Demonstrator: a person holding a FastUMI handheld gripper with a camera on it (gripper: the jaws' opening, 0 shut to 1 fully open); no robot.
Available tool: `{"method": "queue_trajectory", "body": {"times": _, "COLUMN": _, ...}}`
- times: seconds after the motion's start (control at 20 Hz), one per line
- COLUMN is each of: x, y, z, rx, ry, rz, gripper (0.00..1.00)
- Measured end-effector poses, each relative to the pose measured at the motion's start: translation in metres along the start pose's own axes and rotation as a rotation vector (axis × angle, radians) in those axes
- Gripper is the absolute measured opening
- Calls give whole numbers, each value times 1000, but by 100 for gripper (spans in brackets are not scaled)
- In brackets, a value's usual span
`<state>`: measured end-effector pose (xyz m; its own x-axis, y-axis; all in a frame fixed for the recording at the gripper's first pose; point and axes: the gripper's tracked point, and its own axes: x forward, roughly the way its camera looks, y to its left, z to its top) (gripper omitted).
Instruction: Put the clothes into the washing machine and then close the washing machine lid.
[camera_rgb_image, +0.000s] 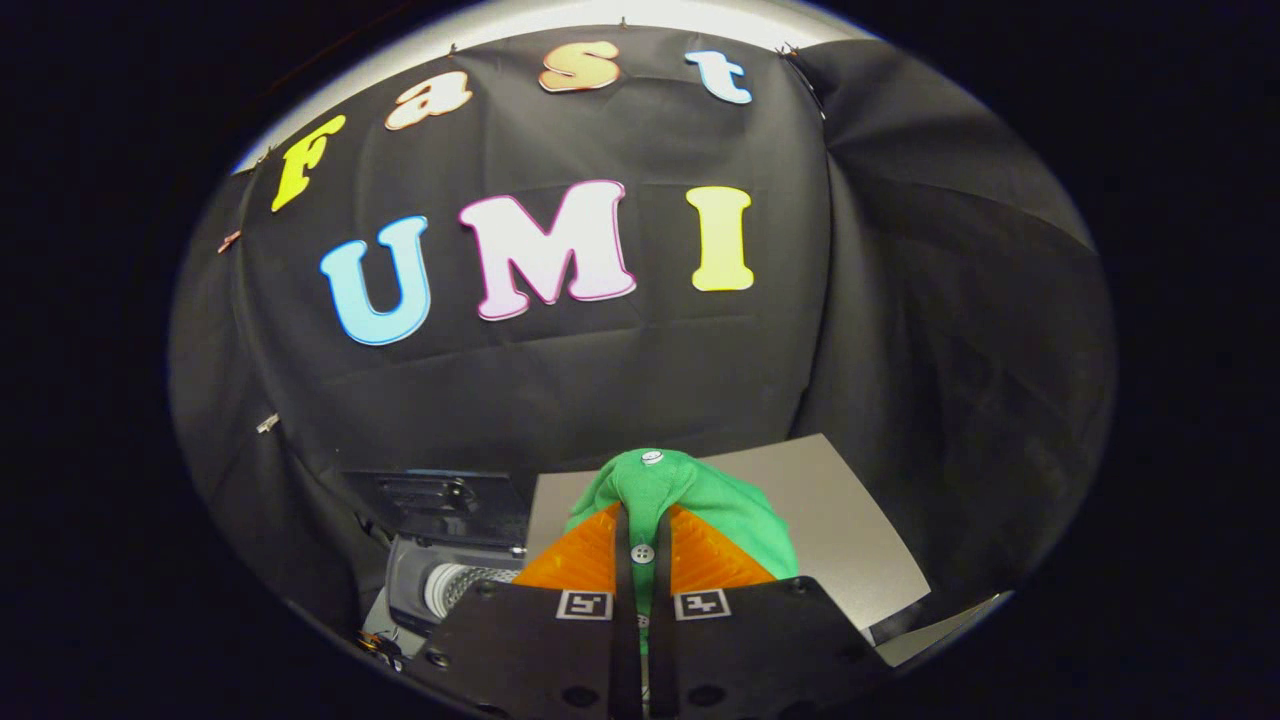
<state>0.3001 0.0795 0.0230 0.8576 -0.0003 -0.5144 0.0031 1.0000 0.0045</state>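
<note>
Tool (641, 555) was clamped on the green garment (660, 490), held up between its fingers. Washing machine (440, 585) sat below and beside them, lid apparently open. Loading and lid closing remained.

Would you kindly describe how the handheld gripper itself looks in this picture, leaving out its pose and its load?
The gripper has two wedge-shaped fingers with ribbed inner faces, narrowing towards their tips. Each finger sits on a black, flat carriage block fastened with round screws. A small square black-and-white marker tag is stuck on each block near the finger's base. I see no cables.
</note>
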Motion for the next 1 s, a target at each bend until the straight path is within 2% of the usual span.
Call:
{"method": "queue_trajectory", "body": {"times": 0.25, "x": 0, "y": 86, "z": 1, "rx": -33, "ry": -6, "rz": 91, "gripper": 8}}
{"method": "queue_trajectory", "body": {"times": 0.6, "x": 35, "y": 209, "z": -54, "rx": -40, "ry": 74, "rz": 240, "gripper": 8}}
{"method": "queue_trajectory", "body": {"times": 1.0, "x": 70, "y": 287, "z": -123, "rx": -52, "ry": 154, "rz": 305, "gripper": 8}}
